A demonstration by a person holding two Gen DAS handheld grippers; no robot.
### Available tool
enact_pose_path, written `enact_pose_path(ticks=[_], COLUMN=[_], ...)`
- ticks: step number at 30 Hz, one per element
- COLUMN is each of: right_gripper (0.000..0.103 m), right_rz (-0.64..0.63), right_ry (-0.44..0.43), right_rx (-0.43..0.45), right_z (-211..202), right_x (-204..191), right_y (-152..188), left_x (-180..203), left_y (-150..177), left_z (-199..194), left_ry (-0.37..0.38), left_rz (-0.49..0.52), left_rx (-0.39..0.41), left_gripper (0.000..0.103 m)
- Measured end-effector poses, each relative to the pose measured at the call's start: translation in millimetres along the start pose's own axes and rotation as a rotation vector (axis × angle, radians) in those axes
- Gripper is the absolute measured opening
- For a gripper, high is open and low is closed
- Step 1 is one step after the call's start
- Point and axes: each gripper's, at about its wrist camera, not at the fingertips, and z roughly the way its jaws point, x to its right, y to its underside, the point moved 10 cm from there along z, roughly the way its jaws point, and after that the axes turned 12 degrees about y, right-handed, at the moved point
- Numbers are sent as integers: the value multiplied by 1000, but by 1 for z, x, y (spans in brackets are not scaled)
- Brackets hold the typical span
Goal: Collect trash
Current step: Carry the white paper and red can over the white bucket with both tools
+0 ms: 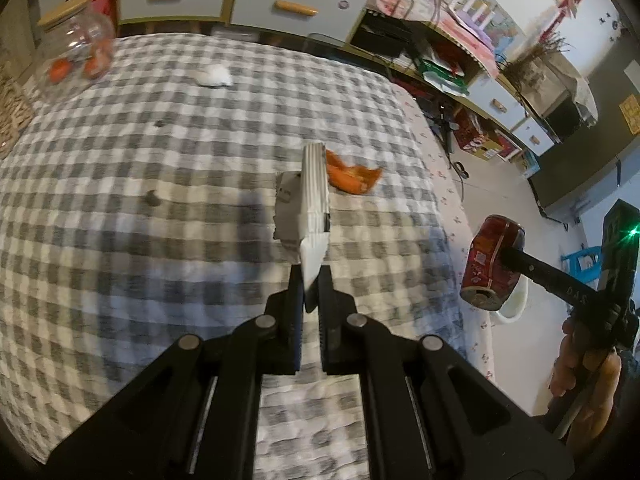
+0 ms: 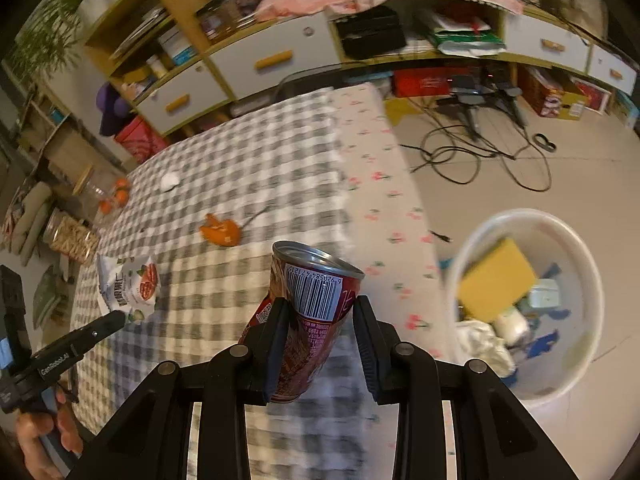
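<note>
Left hand-held gripper [image 1: 310, 280] – closed narrow on snack packet [image 1: 306, 196], held above checked table [image 1: 140, 200]. Right hand-held gripper [image 2: 320, 312] – clamped on dented red drink can [image 2: 308, 312], past table edge, near white trash bin [image 2: 580, 320]. Orange peel [image 2: 220, 230] and white tissue wad [image 2: 169, 181] lying on table.

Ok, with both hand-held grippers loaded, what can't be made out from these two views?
- Left wrist view: the white snack packet is edge-on in the left hand-held gripper, so its print is unreadable.
- Left wrist view: only a sliver of the white plastic bin shows, hidden behind the crushed red drink can.
- Right wrist view: the bin's contents are blurred; only a yellow block is clear.
- Right wrist view: the right hand-held gripper covers the can's lower part.
</note>
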Motion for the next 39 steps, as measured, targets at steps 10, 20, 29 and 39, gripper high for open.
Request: enact_pose_path(ticks=[10, 20, 29, 39], right_gripper=[34, 34, 34, 34], right_rz=[84, 144, 181, 226], right_ry=[50, 110, 162, 235], right_rx=[8, 5, -13, -35], right_z=[-11, -18, -12, -1], right_x=[69, 122, 155, 192], right_y=[1, 10, 18, 24], left_x=[46, 88, 117, 140], left_y=[-1, 0, 3, 6], left_z=[27, 54, 72, 87], left_ry=[46, 96, 131, 157], left_rz=[55, 114, 151, 182], left_rx=[-29, -65, -90, -111], left_gripper=[7, 7, 7, 7])
